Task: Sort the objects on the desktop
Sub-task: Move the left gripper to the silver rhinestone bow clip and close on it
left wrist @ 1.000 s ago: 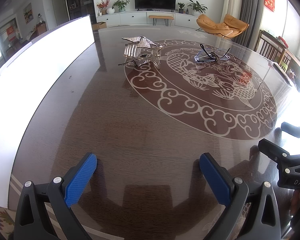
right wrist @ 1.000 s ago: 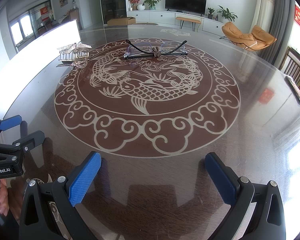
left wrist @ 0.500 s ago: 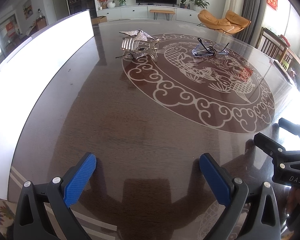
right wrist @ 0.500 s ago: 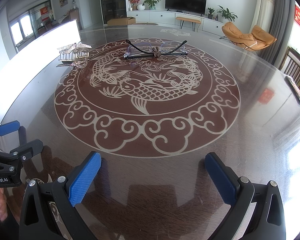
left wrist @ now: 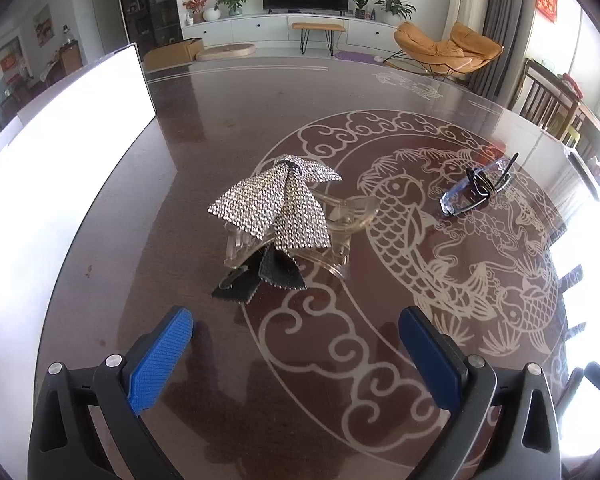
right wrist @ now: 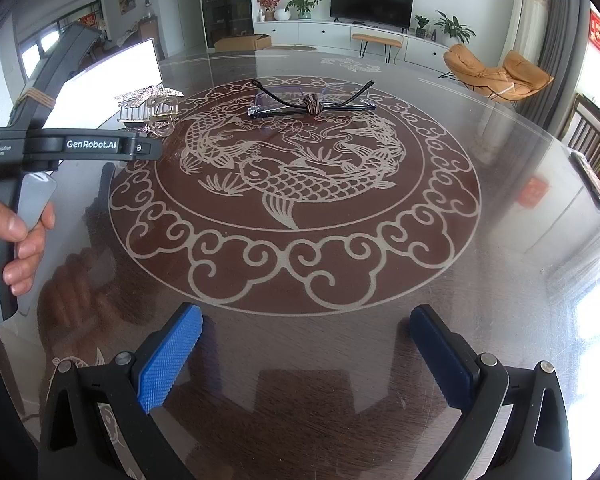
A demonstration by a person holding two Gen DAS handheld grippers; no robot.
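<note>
A clear hair claw clip with a rhinestone bow [left wrist: 284, 216] lies on the dark round table just ahead of my left gripper [left wrist: 296, 352], which is open and empty a short way before it. The same clip [right wrist: 150, 110] shows far left in the right wrist view. Folded glasses with a hair tie around them [left wrist: 476, 190] lie to the right of the clip, also seen as glasses [right wrist: 312, 102] at the far side of the fish pattern. My right gripper [right wrist: 306, 354] hangs open and empty near the table's front edge. A hand [right wrist: 18, 240] holds the left gripper's body [right wrist: 60, 148].
A bright white board [left wrist: 52, 160] runs along the table's left side. The table [right wrist: 520, 280] carries a pale fish and cloud pattern under glossy glass. Wooden chairs [left wrist: 548, 100] stand at the right rim. A dark object [right wrist: 596, 188] lies at the far right edge.
My left gripper has moved forward across the table and now sits close to the bow clip. The right gripper has stayed in place; the left gripper's body now rises into its view.
</note>
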